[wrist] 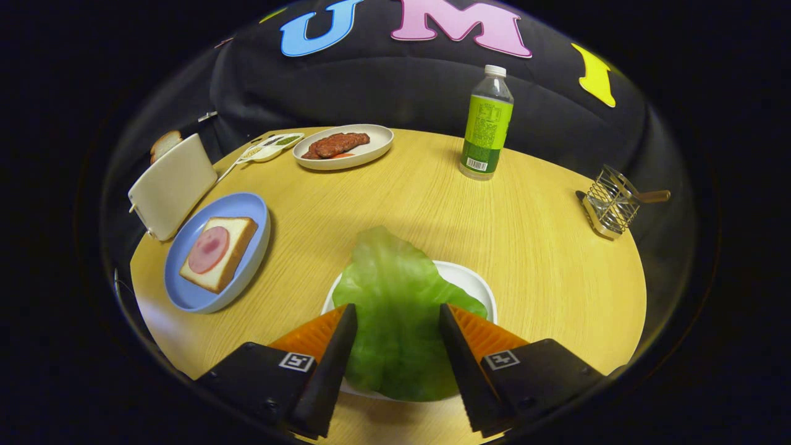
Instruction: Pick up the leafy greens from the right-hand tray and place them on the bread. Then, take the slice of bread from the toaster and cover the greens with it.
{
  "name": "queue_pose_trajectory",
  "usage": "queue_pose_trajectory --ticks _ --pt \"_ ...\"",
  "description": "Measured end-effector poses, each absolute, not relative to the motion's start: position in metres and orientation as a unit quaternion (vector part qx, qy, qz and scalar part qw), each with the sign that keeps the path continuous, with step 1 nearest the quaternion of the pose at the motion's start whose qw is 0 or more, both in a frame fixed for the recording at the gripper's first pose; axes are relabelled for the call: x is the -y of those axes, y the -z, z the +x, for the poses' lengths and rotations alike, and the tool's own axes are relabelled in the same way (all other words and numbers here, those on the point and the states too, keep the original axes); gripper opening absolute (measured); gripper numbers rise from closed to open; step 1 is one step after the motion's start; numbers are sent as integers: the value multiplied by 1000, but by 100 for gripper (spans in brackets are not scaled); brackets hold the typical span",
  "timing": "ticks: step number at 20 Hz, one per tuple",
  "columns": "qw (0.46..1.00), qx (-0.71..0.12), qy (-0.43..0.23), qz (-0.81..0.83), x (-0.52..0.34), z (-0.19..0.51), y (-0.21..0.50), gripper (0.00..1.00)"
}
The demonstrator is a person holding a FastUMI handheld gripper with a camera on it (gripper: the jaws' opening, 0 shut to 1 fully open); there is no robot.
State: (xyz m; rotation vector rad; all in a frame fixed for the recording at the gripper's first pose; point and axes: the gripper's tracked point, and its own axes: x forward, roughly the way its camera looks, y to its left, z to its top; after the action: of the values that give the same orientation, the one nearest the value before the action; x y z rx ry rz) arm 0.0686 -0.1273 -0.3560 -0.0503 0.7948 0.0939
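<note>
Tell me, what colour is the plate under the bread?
Light blue. The plate holding the bread shows clearly in the gripper view.

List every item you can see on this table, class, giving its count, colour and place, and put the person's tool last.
Table: one, light wood, round.
Lettuce leaf: one, green, on the white plate, lying between the tongs' fingers.
White plate: one, under the leaf.
Blue plate: one, beside the toaster.
Bread slice: one, topped with pink ham, on the blue plate.
Toaster: one, cream, bread sticking out.
Oval dish: one, white, holding brown meat.
Bottle: one, green, upright.
Wire rack: one, metal, near the table's edge.
Tongs: one pair, open, either side of the leaf.
</note>
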Motion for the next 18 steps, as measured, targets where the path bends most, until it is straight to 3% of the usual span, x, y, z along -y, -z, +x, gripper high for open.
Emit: queue_pose_trajectory --ticks 1,3,4,6,8,11,18 --pt "919 -389 -49 -28 126 69 357 77" --pt "920 -388 -45 -25 128 68 355 75" --pt "922 -385 -40 -17 129 71 358 32" --pt "918 -392 -46 -25 127 69 356 30" --pt "916 -398 -43 -23 127 69 356 12" --pt "909 -414 -46 -14 128 69 354 6" --pt "912 -410 -10 -5 132 63 309 6"
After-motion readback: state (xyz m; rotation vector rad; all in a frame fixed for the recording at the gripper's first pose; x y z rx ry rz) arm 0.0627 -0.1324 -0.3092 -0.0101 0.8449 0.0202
